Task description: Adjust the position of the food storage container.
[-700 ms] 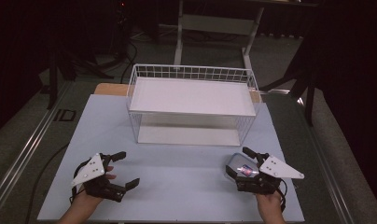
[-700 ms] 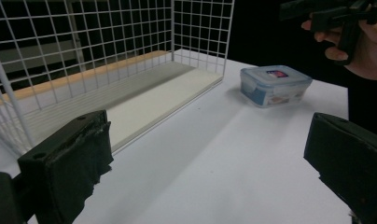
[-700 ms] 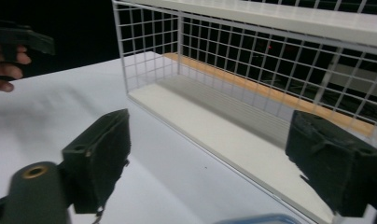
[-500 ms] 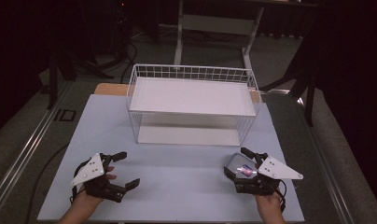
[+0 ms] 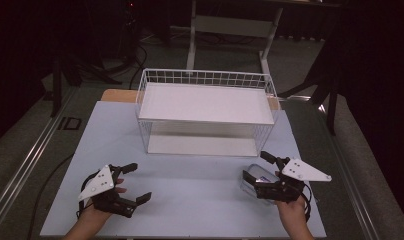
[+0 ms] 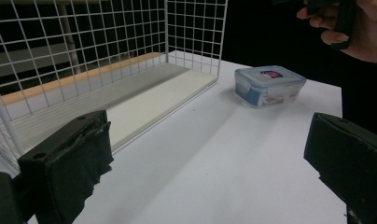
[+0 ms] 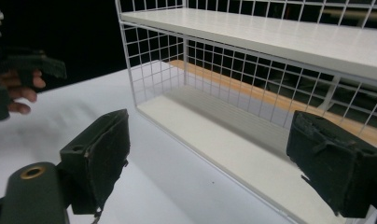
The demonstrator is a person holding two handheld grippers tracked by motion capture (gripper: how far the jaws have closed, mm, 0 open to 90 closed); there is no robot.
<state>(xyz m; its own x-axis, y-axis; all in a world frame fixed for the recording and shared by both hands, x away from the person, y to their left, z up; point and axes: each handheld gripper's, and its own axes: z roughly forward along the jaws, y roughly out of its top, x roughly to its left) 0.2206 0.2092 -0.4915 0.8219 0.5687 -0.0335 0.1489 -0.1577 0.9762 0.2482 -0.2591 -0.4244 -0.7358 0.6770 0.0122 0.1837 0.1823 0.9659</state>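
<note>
High view: one clear lidded plastic food box sits on the pale worktop, just beside the right gripper, whose jaws are spread and empty. The left gripper, well apart, is also spread wide. One white wire basket shelf stands unloaded, so the work looks barely begun: grasping and placing remain.

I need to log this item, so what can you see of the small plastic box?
The plastic box is small, clear and rectangular with rounded corners, under a clip-on lid bearing a blue and red label. It sits closed and upright on the white table, beside the wire rack, near the right gripper. Its contents are unclear.
</note>
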